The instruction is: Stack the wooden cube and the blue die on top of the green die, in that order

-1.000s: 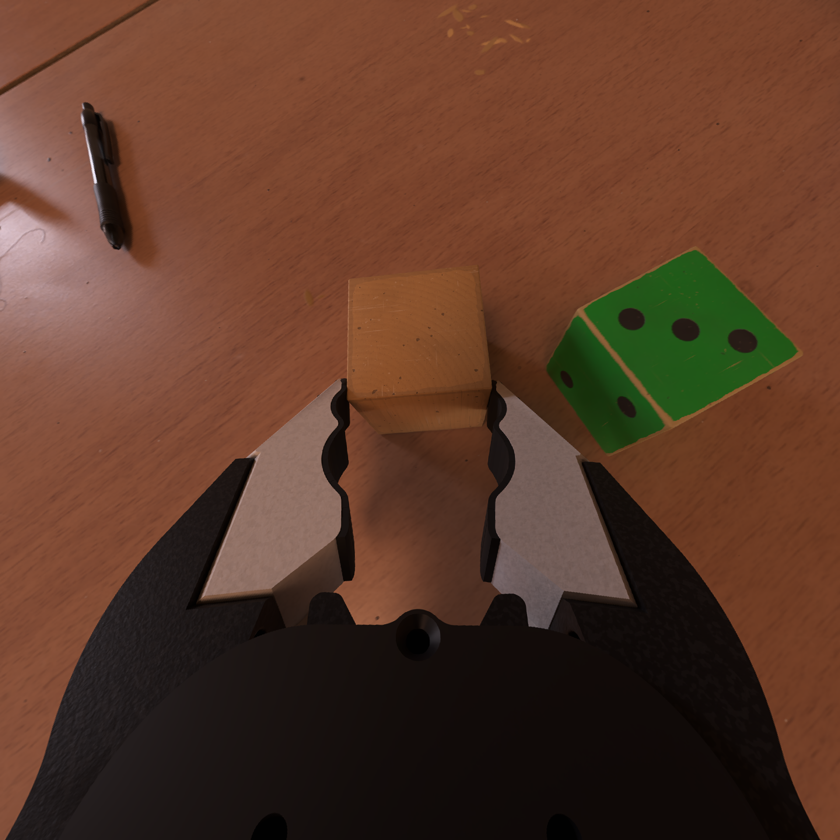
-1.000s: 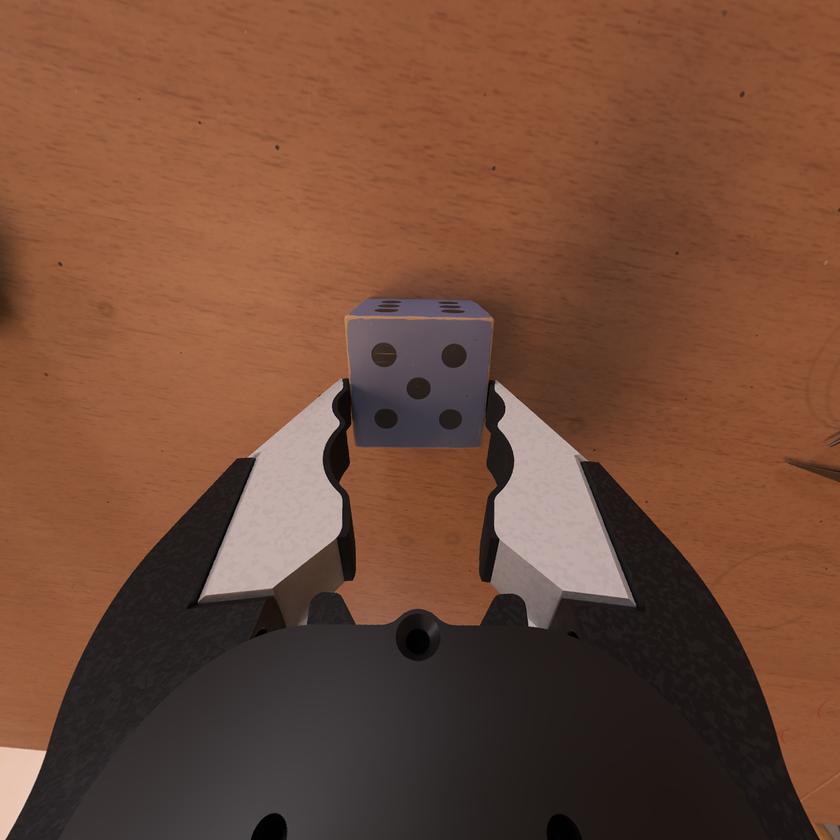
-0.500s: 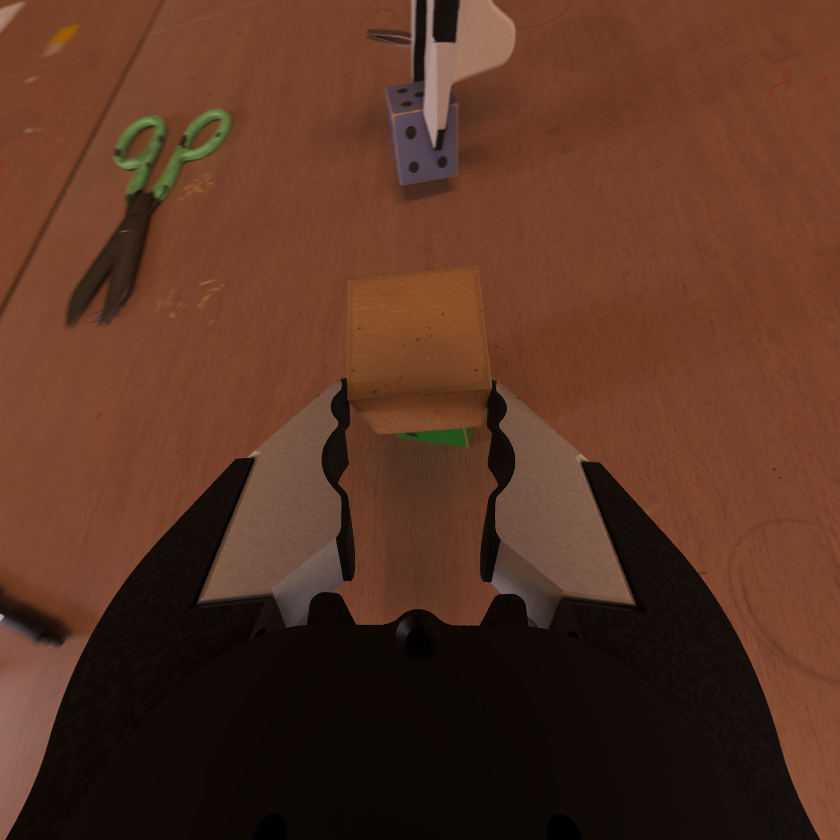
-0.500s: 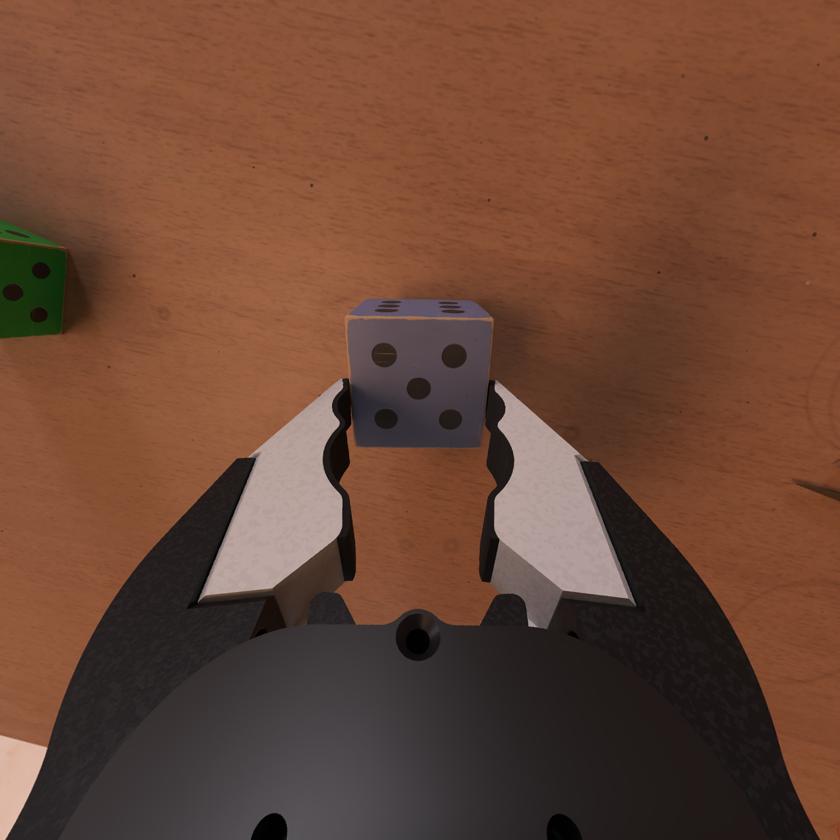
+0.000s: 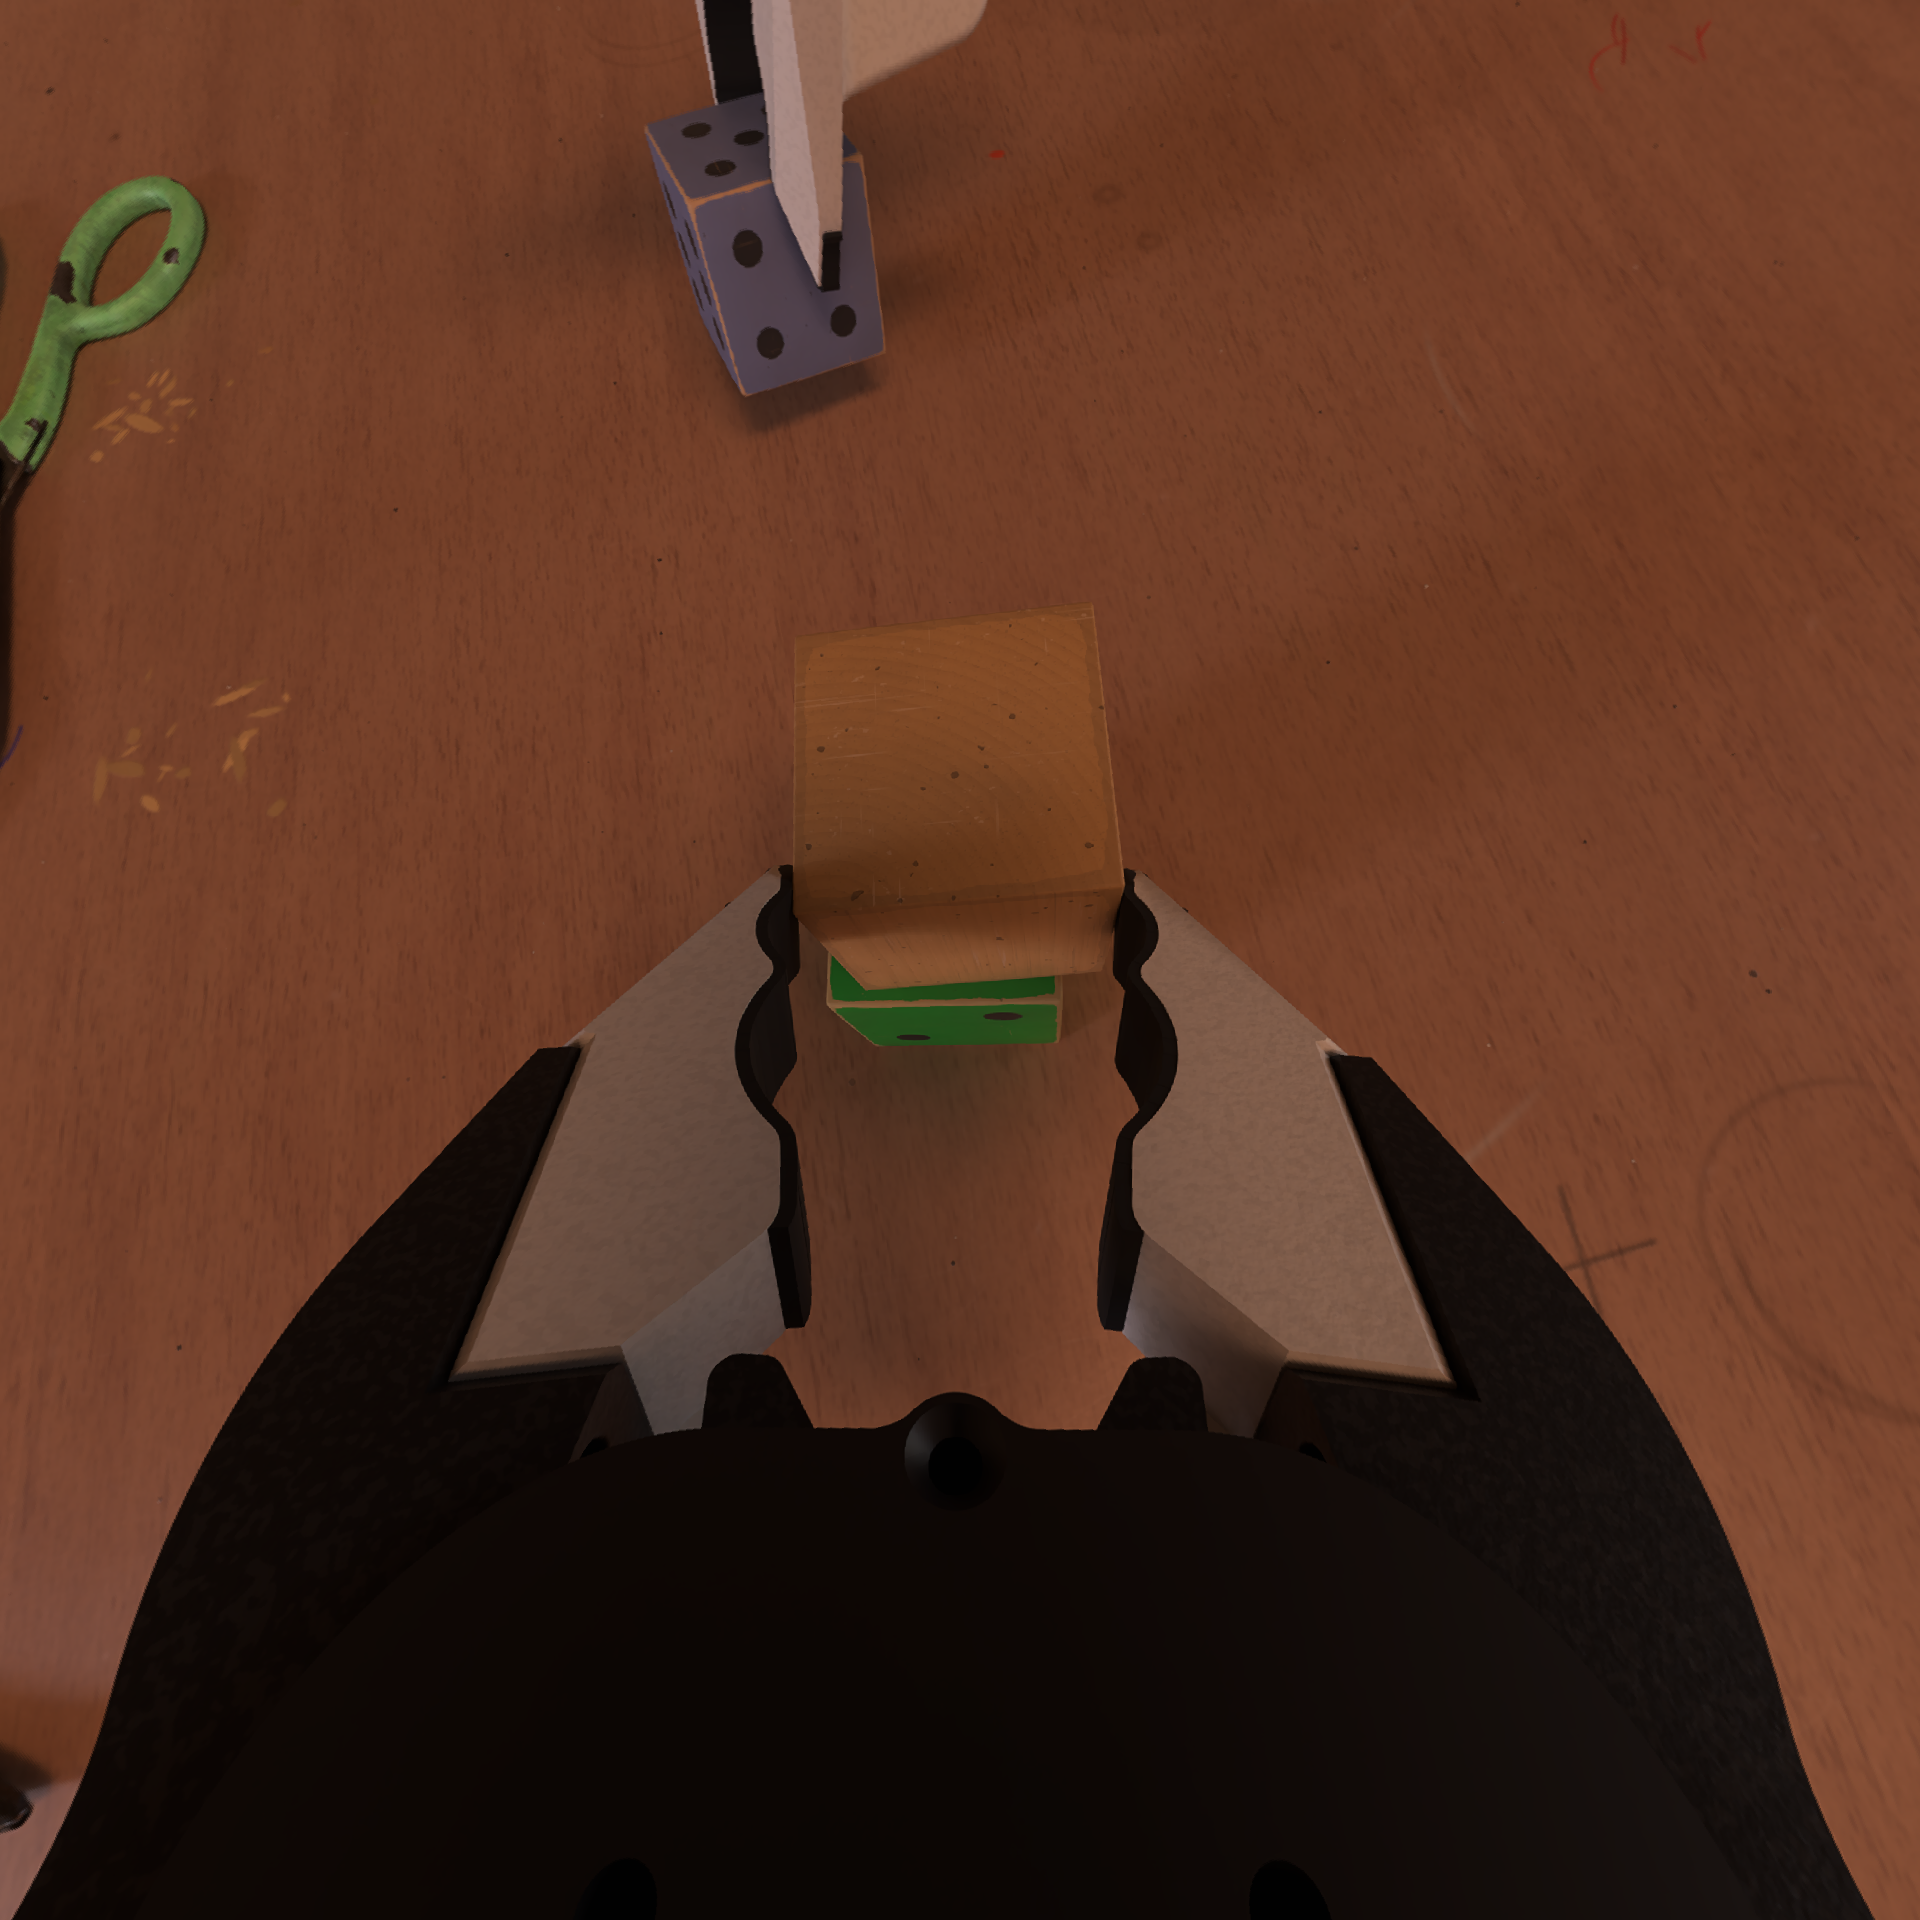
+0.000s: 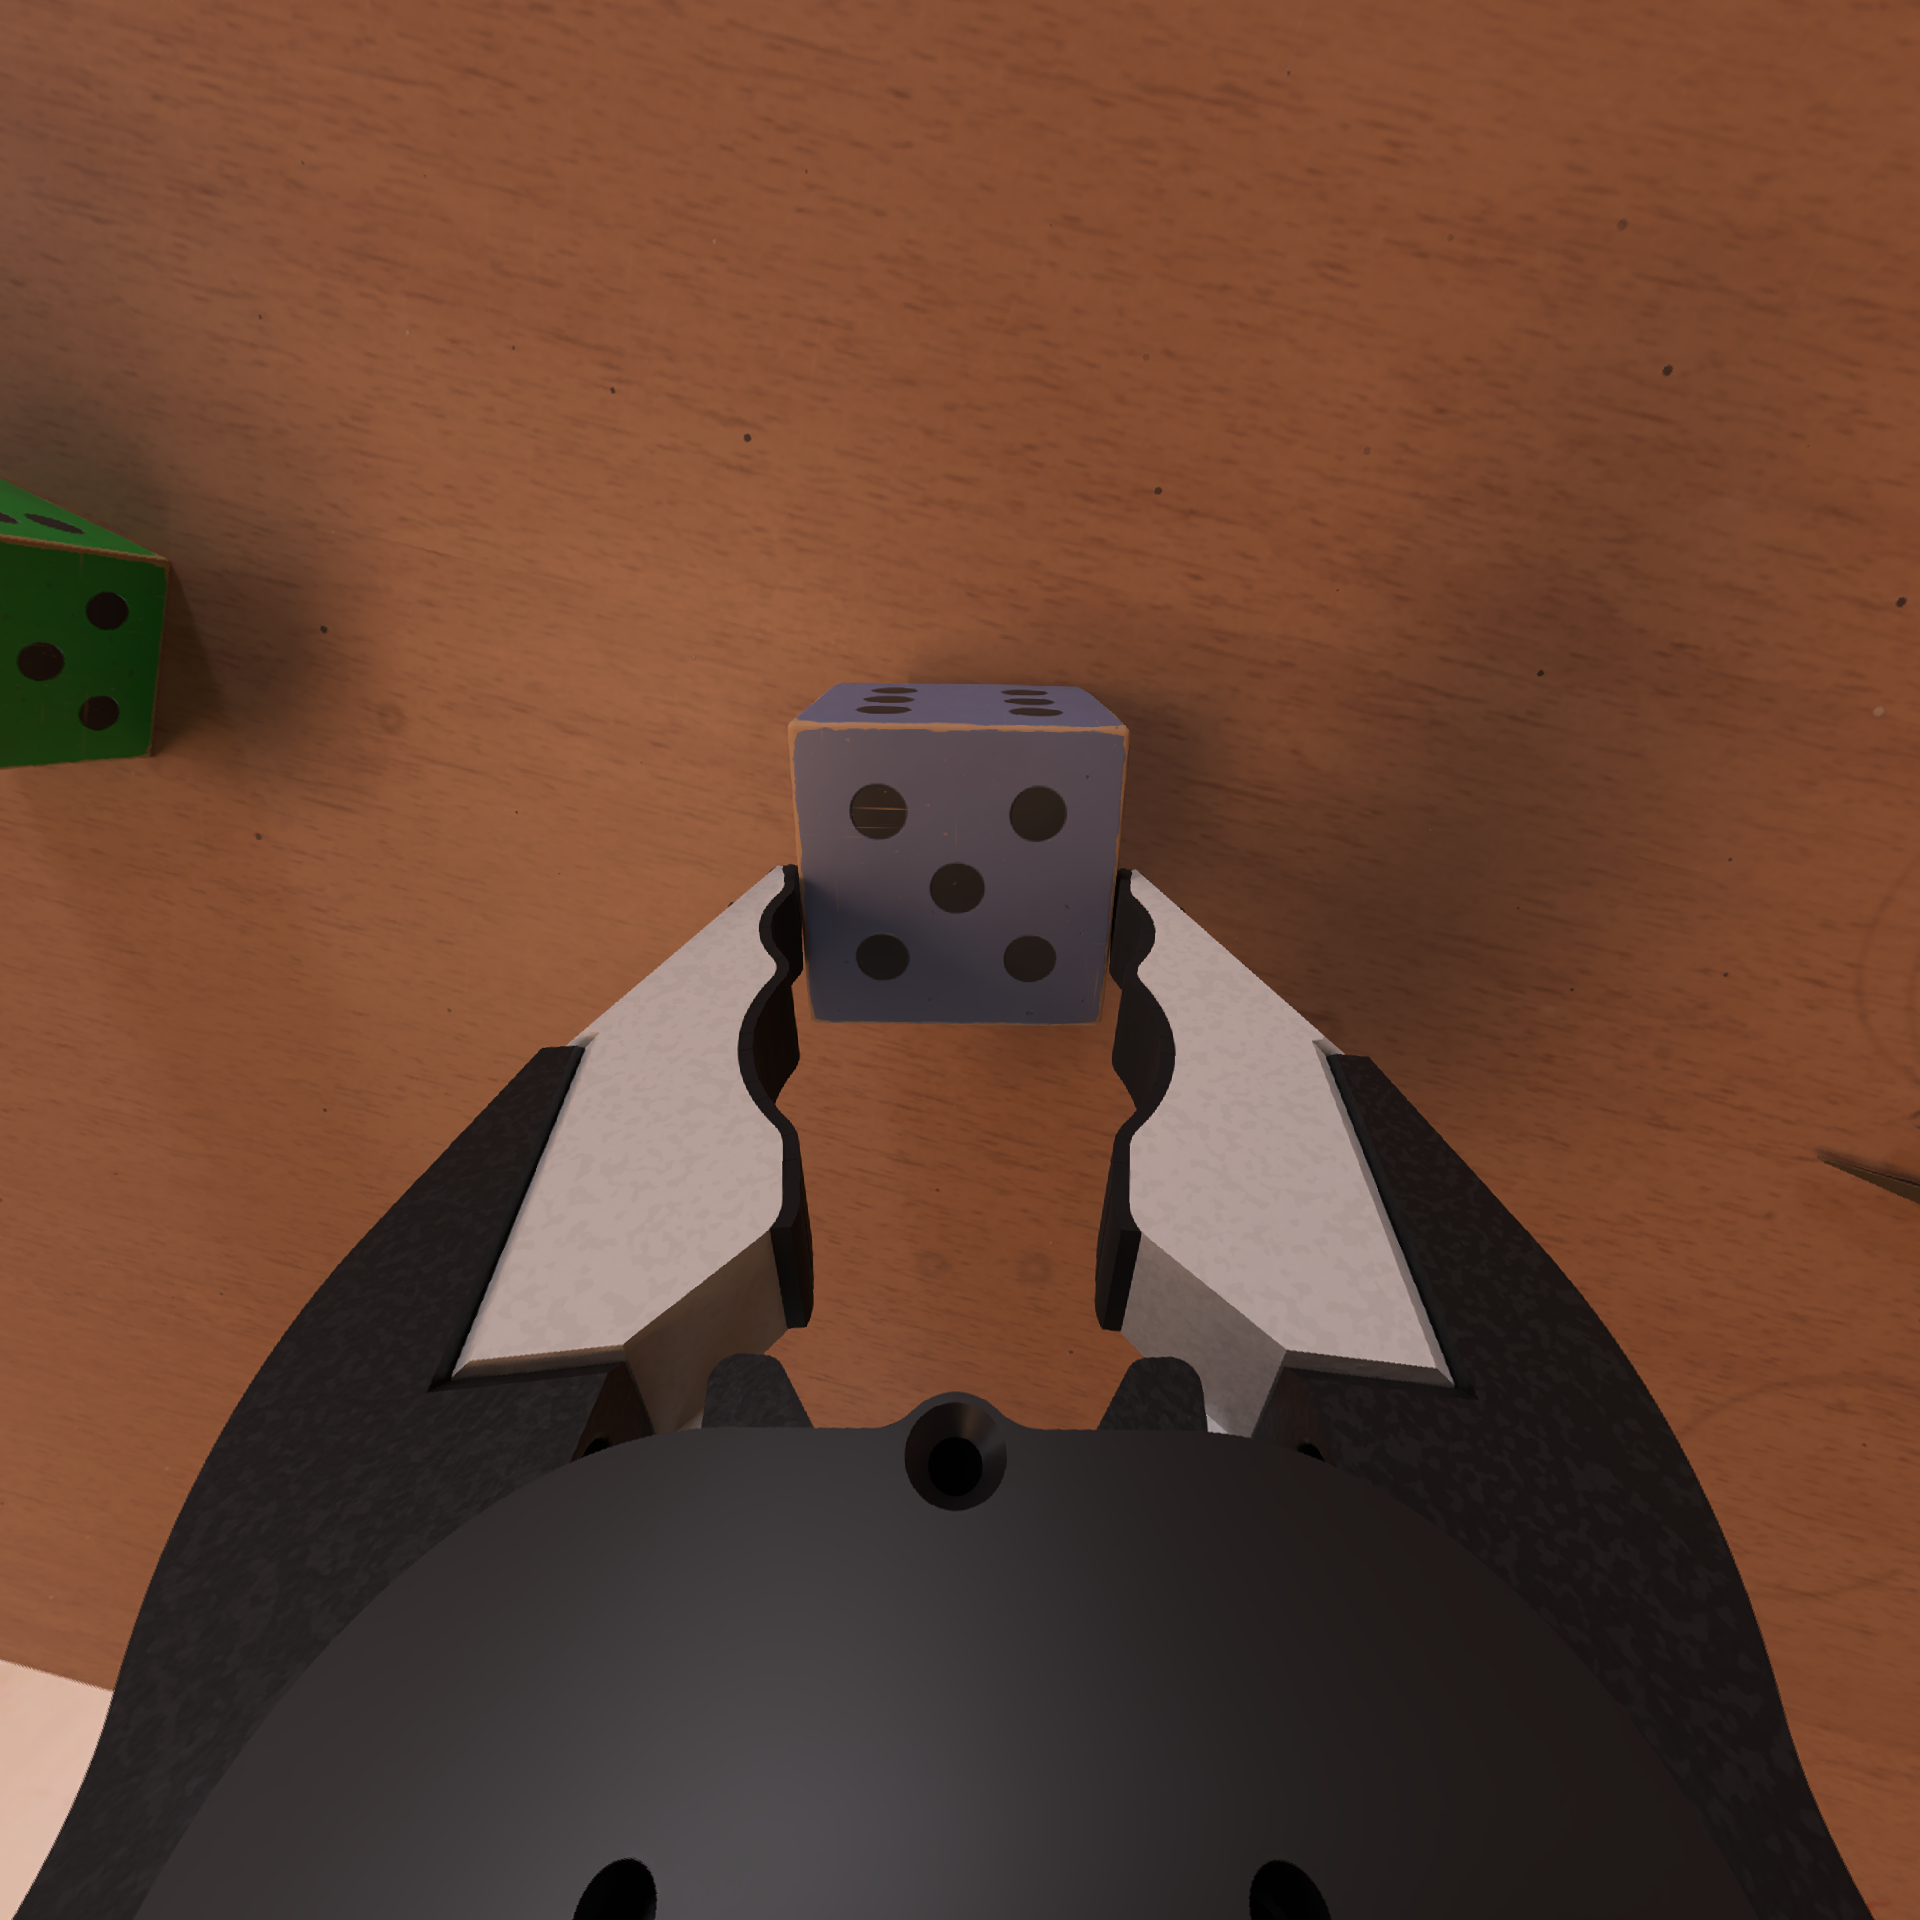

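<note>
My left gripper is shut on the wooden cube and holds it right above the green die, which shows only as a green strip under the cube. My right gripper is shut on the blue die and holds it above the table. In the left wrist view the right gripper's white finger and the blue die show farther off, off the table. The green die also shows at the left edge of the right wrist view.
Green-handled scissors lie at the left in the left wrist view. The brown wooden table bears pencil marks at the right. A dark thin tip shows at the right edge of the right wrist view.
My left gripper carried the wooden cube from beside the green die to over it. My right gripper with the blue die has moved closer to the green die.
</note>
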Controlling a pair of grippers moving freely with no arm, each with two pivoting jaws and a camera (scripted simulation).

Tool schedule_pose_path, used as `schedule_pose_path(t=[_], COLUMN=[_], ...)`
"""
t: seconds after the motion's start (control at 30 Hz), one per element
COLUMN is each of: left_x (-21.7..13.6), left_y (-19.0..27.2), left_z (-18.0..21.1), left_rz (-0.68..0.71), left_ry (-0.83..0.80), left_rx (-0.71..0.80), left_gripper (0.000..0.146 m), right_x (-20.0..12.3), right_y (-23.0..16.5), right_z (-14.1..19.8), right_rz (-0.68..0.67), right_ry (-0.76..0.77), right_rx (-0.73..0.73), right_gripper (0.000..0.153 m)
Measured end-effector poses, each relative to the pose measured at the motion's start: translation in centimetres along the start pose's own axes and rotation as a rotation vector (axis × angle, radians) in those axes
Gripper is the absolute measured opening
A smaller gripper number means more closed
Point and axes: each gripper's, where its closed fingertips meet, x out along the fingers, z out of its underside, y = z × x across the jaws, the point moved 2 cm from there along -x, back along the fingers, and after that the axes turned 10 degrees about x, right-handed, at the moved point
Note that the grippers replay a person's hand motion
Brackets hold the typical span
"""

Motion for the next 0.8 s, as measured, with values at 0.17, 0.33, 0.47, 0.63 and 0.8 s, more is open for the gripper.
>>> schedule_pose_path(t=[0.17, 0.33, 0.47, 0.63, 0.8], left_x=[0.1, 0.1, -0.9, -5.7, -11.2], left_y=[-0.3, -0.5, -0.9, -1.5, -1.6], left_z=[0.4, 0.4, -0.2, -1.7, -1.4], left_rz=[-0.005, -0.019, -0.041, -0.142, -0.277], left_ry=[0.017, 0.054, 0.108, 0.239, 0.272], left_rx=[-0.018, -0.03, -0.08, -0.095, -0.119], left_gripper=[0.061, 0.061, 0.094, 0.088, 0.086], right_x=[0.2, 0.4, -0.2, -4.2, -10.4], right_y=[0.1, 0.0, 0.1, -2.4, -12.0], right_z=[0.1, 0.1, -0.1, -2.5, -4.1], right_rz=[0.008, 0.004, 0.014, -0.024, -0.323], right_ry=[-0.013, -0.017, 0.008, 0.234, 0.621], right_rx=[-0.006, -0.007, -0.01, -0.14, -0.564], right_gripper=[0.06, 0.06, 0.06, 0.06, 0.06])
